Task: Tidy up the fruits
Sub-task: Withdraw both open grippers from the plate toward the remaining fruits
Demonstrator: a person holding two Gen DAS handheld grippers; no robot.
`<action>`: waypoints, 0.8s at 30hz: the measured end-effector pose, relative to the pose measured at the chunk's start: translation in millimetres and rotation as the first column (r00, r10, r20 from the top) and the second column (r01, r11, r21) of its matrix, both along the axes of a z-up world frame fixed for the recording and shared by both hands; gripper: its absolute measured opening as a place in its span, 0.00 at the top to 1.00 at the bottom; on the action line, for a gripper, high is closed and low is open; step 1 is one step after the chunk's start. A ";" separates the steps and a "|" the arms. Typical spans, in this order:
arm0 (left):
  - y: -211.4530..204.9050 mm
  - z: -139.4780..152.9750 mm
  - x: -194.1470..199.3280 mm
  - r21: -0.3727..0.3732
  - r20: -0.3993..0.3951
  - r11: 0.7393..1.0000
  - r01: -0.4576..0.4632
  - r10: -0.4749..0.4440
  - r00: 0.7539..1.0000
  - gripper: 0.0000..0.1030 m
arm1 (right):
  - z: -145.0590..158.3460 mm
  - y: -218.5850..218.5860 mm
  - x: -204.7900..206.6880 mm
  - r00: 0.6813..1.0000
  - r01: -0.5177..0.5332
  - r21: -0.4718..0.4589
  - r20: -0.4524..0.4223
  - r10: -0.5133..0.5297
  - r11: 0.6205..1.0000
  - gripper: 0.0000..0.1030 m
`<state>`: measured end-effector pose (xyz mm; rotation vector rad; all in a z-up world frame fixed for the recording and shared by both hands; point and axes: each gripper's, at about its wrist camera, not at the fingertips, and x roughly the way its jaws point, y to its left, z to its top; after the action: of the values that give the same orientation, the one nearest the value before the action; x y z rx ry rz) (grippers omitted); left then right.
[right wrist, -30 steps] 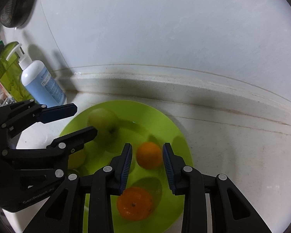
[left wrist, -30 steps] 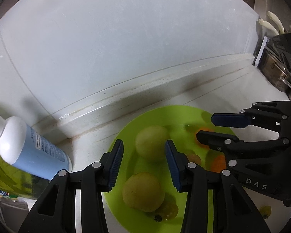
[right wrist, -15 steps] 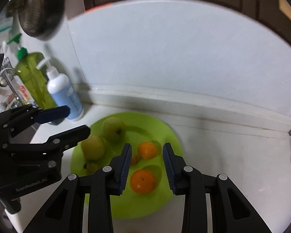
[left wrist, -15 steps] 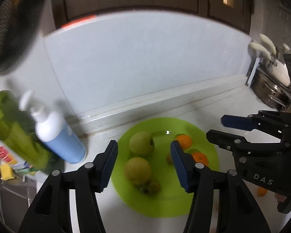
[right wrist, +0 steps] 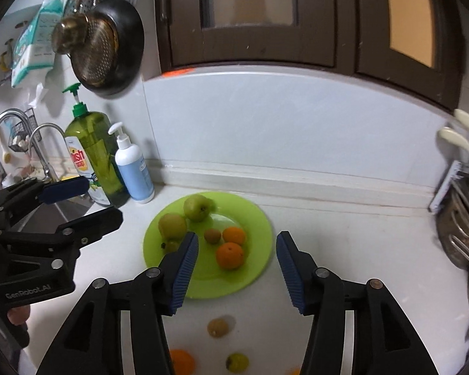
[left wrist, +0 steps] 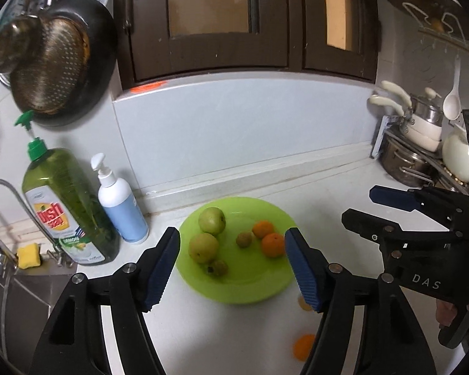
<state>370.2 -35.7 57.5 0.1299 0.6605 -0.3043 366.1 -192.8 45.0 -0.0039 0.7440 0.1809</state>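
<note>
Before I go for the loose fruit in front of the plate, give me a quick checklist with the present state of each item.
1. Left hand-held gripper open and empty: ok.
2. Right hand-held gripper open and empty: ok.
3. Loose fruit in view: ok; a brown fruit, an orange and a green fruit lie on the counter.
4. Room on the plate: ok; its right half is bare.
5. Fruit on the plate settled: ok; none at the rim.
6. More loose fruit beyond the frame edge: cannot tell.
</note>
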 end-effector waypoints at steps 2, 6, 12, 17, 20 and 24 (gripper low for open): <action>-1.1 1.2 -11.3 0.001 0.008 1.000 -0.002 0.002 1.000 0.31 | 3.5 -2.5 -11.7 1.000 0.012 -0.004 0.012 -0.011 1.000 0.46; -3.7 -0.8 -31.5 0.008 0.024 1.000 -0.015 0.015 1.000 0.30 | 3.5 -8.6 -34.1 0.999 0.035 -0.013 0.024 -0.034 0.999 0.45; -8.7 -9.0 -54.4 0.005 0.042 0.999 -0.032 0.031 0.999 0.30 | -7.5 -23.8 -55.7 0.998 0.070 -0.014 -0.001 -0.070 0.997 0.45; -12.5 -18.2 -71.0 -0.004 0.052 0.999 -0.052 0.052 0.997 0.30 | -18.9 -34.3 -73.1 0.995 0.101 -0.028 -0.008 -0.101 0.995 0.45; -17.2 -26.4 -80.2 0.006 0.049 0.999 -0.054 0.053 0.997 0.30 | -25.8 -40.9 -84.7 0.993 0.115 -0.028 -0.012 -0.115 0.993 0.45; -24.0 -39.7 -91.1 0.010 0.028 0.998 -0.057 0.057 0.998 0.30 | -34.5 -47.9 -95.9 0.991 0.130 -0.032 -0.015 -0.131 0.991 0.45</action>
<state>279.2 -59.7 17.8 0.1252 0.6372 -0.2437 270.3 -240.7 10.5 0.0165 0.7614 0.0444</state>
